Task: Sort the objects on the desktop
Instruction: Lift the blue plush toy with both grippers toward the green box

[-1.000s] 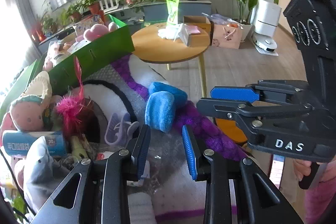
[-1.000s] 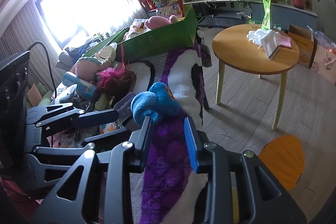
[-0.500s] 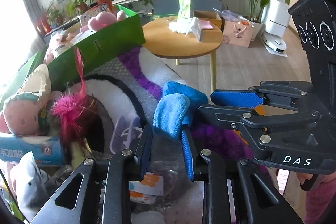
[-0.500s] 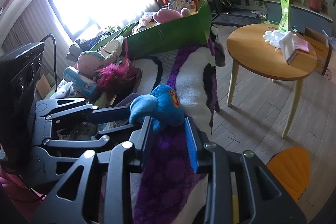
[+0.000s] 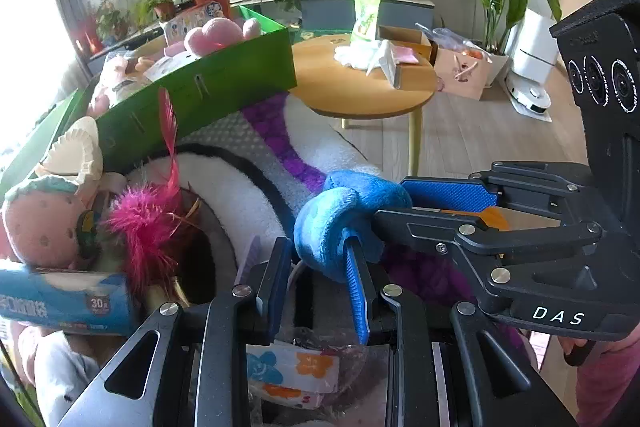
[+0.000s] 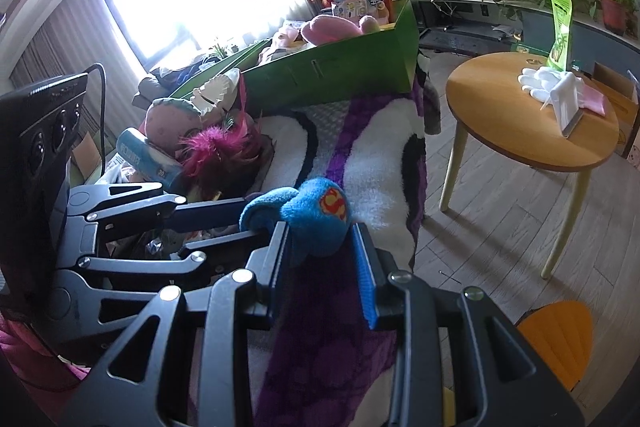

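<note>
A blue plush toy with a red and yellow S badge (image 6: 316, 217) lies on a purple, white and black fluffy blanket (image 6: 376, 163). It also shows in the left wrist view (image 5: 340, 219). My right gripper (image 6: 322, 251) is open, with the toy between its fingertips. My left gripper (image 5: 316, 267) is open; the toy sits just ahead of its tips, against the right finger. The two grippers cross at the toy, the right one coming in from the right in the left wrist view (image 5: 452, 203).
A green box (image 5: 200, 87) full of plush toys stands behind the blanket. A pile with a pink feather toy (image 5: 148, 223), a strawberry plush (image 5: 44, 223) and a blue tissue pack (image 5: 64, 299) lies at the left. A round wooden table (image 5: 360, 87) stands on the right, an orange stool (image 6: 556, 339) below.
Both grippers have moved forward to the blue plush toy. The right gripper's fingers now flank it, and the left gripper's tips have reached it from the other side.
</note>
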The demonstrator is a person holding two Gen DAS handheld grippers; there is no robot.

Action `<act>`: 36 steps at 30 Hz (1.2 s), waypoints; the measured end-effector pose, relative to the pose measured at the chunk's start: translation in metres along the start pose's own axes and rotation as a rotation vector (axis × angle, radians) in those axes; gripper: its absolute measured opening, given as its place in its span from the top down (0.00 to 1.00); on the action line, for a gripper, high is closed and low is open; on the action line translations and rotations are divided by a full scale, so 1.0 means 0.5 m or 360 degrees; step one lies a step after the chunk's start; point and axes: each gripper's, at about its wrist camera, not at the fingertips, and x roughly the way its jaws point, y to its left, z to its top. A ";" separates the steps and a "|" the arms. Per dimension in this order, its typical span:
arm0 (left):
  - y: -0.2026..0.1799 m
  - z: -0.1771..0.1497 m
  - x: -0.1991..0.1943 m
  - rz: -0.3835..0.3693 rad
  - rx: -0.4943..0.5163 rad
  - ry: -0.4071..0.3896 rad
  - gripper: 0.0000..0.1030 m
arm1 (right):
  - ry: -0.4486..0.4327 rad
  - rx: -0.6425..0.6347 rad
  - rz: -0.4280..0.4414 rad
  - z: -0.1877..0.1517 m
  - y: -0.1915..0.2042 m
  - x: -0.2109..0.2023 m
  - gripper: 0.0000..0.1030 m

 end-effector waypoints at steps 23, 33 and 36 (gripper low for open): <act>-0.011 0.013 -0.070 -0.0018 0.0020 -0.0142 0.80 | -0.0094 -0.0089 -0.0102 0.013 0.068 -0.070 0.85; 0.010 0.027 -0.154 0.0004 -0.0029 -0.0283 0.80 | -0.0199 -0.0181 -0.0112 0.040 0.131 -0.130 0.85; 0.019 0.028 -0.182 0.0026 -0.0030 -0.0333 0.80 | -0.0231 -0.0226 -0.0107 0.051 0.154 -0.143 0.85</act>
